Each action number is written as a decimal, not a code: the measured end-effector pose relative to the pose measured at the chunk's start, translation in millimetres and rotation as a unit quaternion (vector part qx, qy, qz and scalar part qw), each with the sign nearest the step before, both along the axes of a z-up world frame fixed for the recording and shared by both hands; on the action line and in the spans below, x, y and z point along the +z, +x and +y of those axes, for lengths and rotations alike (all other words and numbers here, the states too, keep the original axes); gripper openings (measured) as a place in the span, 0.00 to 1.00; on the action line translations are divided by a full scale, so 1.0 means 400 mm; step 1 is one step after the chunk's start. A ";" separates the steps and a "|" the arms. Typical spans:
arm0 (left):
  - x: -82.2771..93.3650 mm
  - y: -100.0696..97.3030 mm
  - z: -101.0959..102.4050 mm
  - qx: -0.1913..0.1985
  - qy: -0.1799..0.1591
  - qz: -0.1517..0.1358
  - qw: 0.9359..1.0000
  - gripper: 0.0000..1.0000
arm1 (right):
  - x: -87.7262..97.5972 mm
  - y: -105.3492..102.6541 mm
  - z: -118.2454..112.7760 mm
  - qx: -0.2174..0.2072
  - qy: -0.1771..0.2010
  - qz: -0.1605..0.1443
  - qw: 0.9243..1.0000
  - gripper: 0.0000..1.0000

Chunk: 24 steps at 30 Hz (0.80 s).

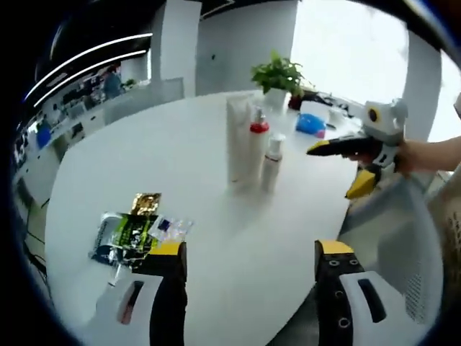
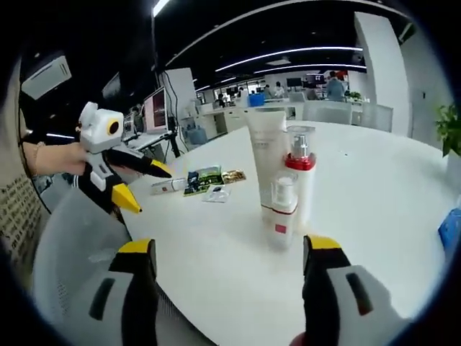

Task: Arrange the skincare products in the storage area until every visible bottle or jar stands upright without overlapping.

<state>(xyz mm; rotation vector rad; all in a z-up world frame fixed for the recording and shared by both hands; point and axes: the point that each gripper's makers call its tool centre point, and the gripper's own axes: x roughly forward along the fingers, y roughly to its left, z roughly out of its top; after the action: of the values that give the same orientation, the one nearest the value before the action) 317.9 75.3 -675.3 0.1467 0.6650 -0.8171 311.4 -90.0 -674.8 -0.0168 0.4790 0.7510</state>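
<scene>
Left tongs [image 1: 248, 259] released, jaws wide apart, nothing between, hovering over near edge of round white worktop [image 1: 180, 166]. Right tongs [image 2: 227, 259] likewise released, jaws spread, aimed at the product cluster from the other side, not touching it.

Right tongs also seen in left gripper view [image 1: 344, 167] at right, held by a hand [image 1: 407, 155] off the worktop edge, yellow tips parted. Left tongs seen in right gripper view [image 2: 140, 182] at left, held by a hand [image 2: 54, 158], tips parted too.

Three skincare products upright, packed tight mid-worktop:
- tall white tube [image 2: 266, 155], standing on its cap, tallest of the three
- white spray bottle with red collar [image 2: 300, 169], clear cap, just beside tube
- small white pump bottle [image 2: 281, 213] with red label patch, in front of the other two in right gripper view, nearest right tongs

Same trio in left gripper view: tube [image 1: 239, 140], red-collar bottle [image 1: 258, 144], small bottle [image 1: 272, 162]. Touching vs narrow gaps: cannot tell.

Well apart from the trio: loose pile of flat sachets [image 1: 137, 227] lying on worktop – green/black, gold, clear packets, overlapping; a small white tube lying flat [image 2: 167, 186] beside them.

Far edge of worktop: potted green plant [image 1: 277, 76], blue item [image 1: 311, 124] near it. Mesh chair back [image 2: 79, 238] below worktop edge. Office desks and ceiling light strips behind
</scene>
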 end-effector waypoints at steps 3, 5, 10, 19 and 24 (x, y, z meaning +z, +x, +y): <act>0.008 -0.010 0.029 0.017 -0.005 0.001 1.000 0.74 | 0.006 -0.004 0.001 -0.003 0.003 -0.001 1.000 0.85; 0.013 -0.017 0.043 0.023 -0.007 0.000 1.000 0.75 | 0.009 -0.008 0.003 -0.002 0.003 -0.001 1.000 0.86; 0.017 -0.029 0.079 0.039 -0.007 0.001 0.999 0.79 | 0.024 -0.021 0.011 0.001 0.006 -0.003 1.000 0.88; 0.024 -0.059 0.127 0.065 -0.019 0.009 0.998 0.85 | 0.034 -0.046 0.020 -0.005 0.013 -0.003 1.000 0.89; 0.020 -0.069 0.154 0.088 -0.026 0.009 0.996 0.85 | 0.038 -0.040 0.022 -0.009 0.014 -0.004 1.000 0.90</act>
<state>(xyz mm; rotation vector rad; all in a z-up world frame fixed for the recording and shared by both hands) 290.3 137.0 -667.3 0.0331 0.6638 -0.6663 295.4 -81.2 -659.6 0.0107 0.4604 0.7406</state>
